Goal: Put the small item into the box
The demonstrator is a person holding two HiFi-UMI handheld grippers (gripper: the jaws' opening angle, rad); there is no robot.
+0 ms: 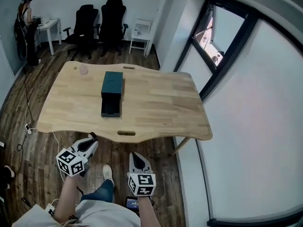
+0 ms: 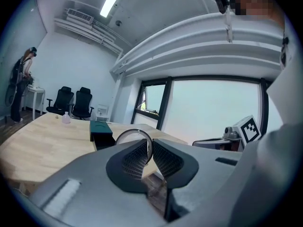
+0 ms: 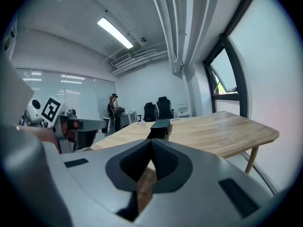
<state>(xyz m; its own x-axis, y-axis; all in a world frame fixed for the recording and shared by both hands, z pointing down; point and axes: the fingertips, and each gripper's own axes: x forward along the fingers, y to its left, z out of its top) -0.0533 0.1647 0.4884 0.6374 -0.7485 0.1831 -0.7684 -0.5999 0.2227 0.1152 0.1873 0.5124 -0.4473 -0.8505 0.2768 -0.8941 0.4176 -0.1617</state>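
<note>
A dark teal box (image 1: 111,93) lies in the middle of the wooden table (image 1: 156,103), its drawer pulled out toward me. The small item (image 1: 84,70), pale pink and translucent, stands near the table's far left corner. Both grippers hang below the table's near edge, apart from everything. My left gripper (image 1: 93,138) is shut with nothing in it, and so is my right gripper (image 1: 134,156). In the left gripper view the jaws (image 2: 150,148) meet, with the box (image 2: 101,129) and the small item (image 2: 66,119) beyond. In the right gripper view the jaws (image 3: 151,144) touch, and the box (image 3: 160,126) lies ahead.
Two black office chairs (image 1: 99,20) and a small white side table (image 1: 141,32) stand beyond the table. A person (image 1: 23,18) stands at a desk in the far left corner. A white wall with a window (image 1: 213,41) runs along the right. Cables lie on the wooden floor (image 1: 23,126).
</note>
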